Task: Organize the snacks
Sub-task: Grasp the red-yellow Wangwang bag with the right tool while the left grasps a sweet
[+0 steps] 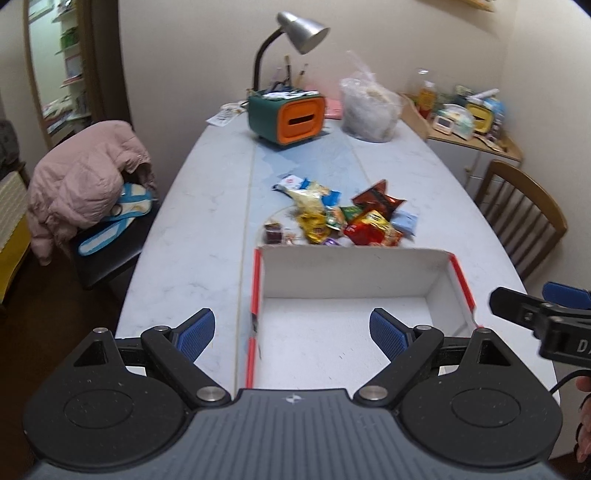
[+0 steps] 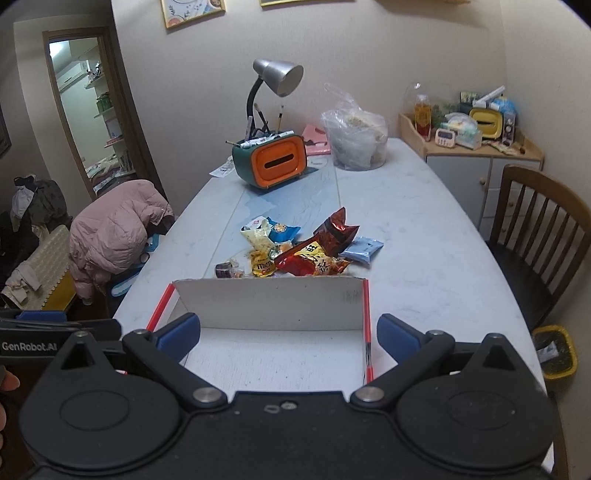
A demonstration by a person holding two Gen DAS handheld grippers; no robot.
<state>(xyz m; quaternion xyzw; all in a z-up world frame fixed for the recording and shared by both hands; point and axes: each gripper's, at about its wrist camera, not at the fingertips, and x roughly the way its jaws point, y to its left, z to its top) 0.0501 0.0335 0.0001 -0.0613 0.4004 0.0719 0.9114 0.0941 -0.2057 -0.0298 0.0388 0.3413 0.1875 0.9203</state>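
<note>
A pile of snack packets point(image 1: 343, 216) point(image 2: 303, 245) lies mid-table, just beyond an empty white box with red edges point(image 1: 439, 280) point(image 2: 266, 304). Among them are a red bag point(image 2: 314, 262), a dark red-brown bag point(image 1: 376, 199), a yellow candy packet point(image 2: 262, 266) and a pale blue sachet point(image 2: 362, 249). My left gripper point(image 1: 291, 332) hovers open over the box's near left part, nothing between its blue pads. My right gripper point(image 2: 288, 338) stands open over the box's near edge, also holding nothing. The right gripper's tip point(image 1: 532, 310) shows at the right border of the left wrist view.
A green and orange tissue holder point(image 1: 290, 116) with a desk lamp point(image 1: 295, 33) stands at the table's far end, beside a clear plastic bag point(image 1: 369, 107). A chair draped with a pink jacket point(image 1: 85, 184) is on the left, a wooden chair point(image 2: 535, 236) on the right.
</note>
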